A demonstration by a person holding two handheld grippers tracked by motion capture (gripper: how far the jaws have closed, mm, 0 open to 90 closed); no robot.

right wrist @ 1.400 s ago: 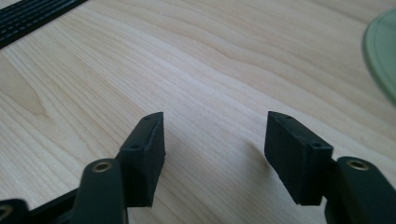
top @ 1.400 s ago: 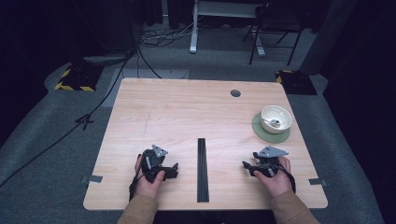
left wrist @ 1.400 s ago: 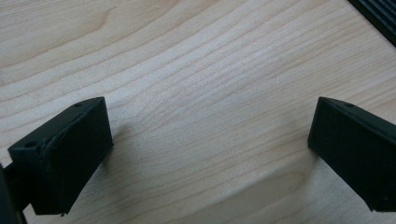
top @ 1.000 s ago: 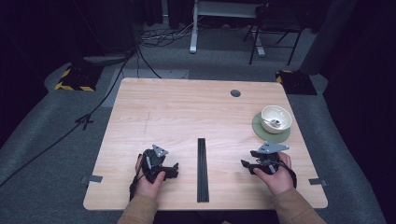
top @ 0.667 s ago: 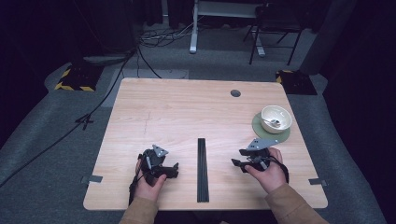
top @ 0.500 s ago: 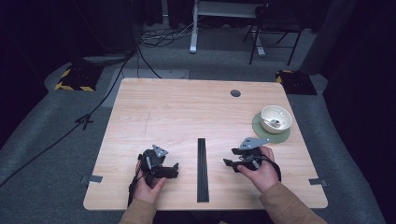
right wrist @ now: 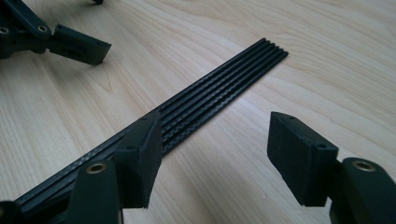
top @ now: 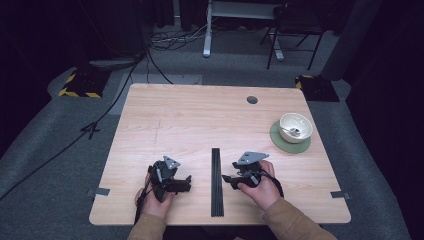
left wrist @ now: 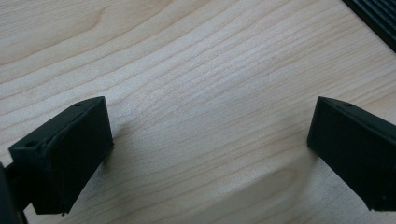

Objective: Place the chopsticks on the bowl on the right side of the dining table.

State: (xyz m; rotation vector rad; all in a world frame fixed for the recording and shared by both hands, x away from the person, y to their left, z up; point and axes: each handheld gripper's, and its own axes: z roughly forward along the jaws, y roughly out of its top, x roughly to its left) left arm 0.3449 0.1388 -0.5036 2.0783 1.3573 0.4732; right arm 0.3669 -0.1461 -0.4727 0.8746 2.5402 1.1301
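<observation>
A flat black ribbed strip (top: 216, 182) lies along the table's middle, running toward the front edge. My left gripper (top: 187, 182) rests on the wood just left of it, pointing at it, jaws open over bare table (left wrist: 210, 121); the strip's edge (left wrist: 376, 16) crosses that view's top right corner. My right gripper (top: 228, 179) sits close to the strip's right side, pointing left. Its jaws (right wrist: 215, 137) are open and have just been opening wider, with only wood between them. The strip (right wrist: 210, 98) passes under its left jaw. The left gripper (right wrist: 70, 42) shows beyond.
A white bowl (top: 295, 127) with a spoon in it stands on a green coaster (top: 280, 141) at the right. A dark round grommet (top: 252, 100) sits near the table's far edge. Chair and desk legs and cables lie on the floor behind.
My right hand has slid left from beside the coaster to the strip's right edge. The left hand has stayed where it was.
</observation>
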